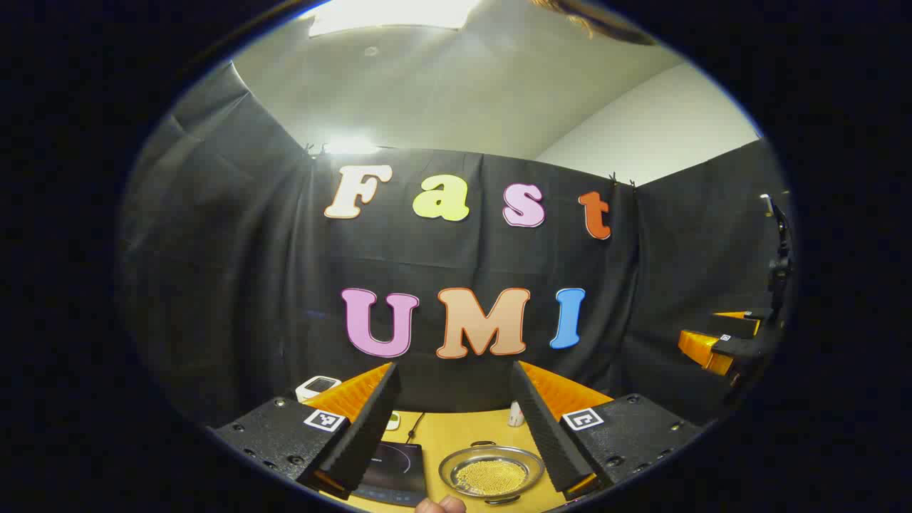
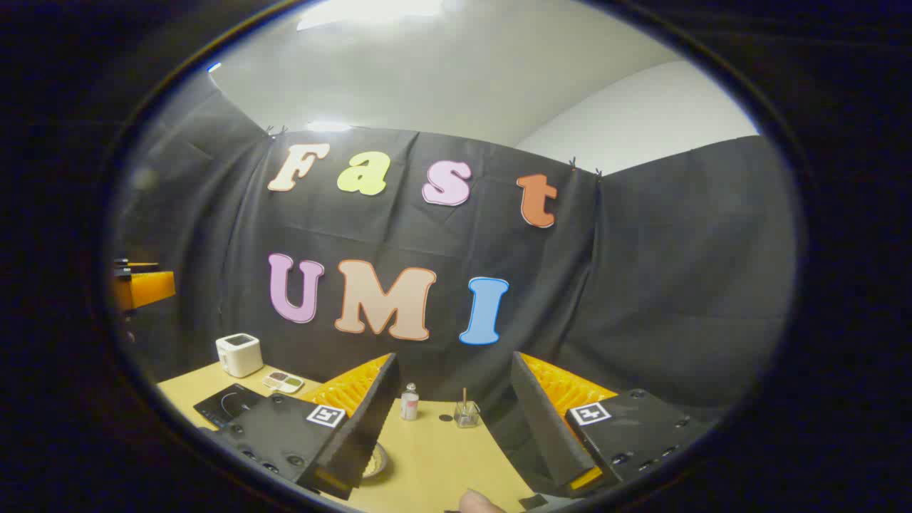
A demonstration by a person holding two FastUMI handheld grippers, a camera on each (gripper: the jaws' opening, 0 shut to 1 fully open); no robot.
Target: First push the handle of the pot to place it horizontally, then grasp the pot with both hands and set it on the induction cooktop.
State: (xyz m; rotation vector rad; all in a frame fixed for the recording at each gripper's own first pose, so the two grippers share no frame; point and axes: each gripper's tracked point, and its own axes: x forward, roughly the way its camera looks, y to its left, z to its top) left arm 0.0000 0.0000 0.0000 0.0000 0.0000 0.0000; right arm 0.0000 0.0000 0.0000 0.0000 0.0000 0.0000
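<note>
A shallow metal pot point(image 1: 491, 472) holding yellow grains sits on the wooden table point(image 1: 456, 431), low between the fingers of my left gripper point(image 1: 456, 367), which is open and raised well above it. One small loop handle points away from me and one toward me. The black induction cooktop point(image 1: 392, 481) lies just left of the pot. In the right gripper view a sliver of the pot point(image 2: 375, 459) peeks out beside the left finger of my right gripper point(image 2: 453, 356), also open and empty. The cooktop point(image 2: 228, 404) lies further left there.
A white box-shaped appliance point(image 2: 239, 354) and a small dish tray point(image 2: 283, 381) stand behind the cooktop. A small bottle point(image 2: 409, 402) and a glass with a stick point(image 2: 467, 413) stand at the table's back. A fingertip point(image 1: 440, 504) shows at the bottom edge.
</note>
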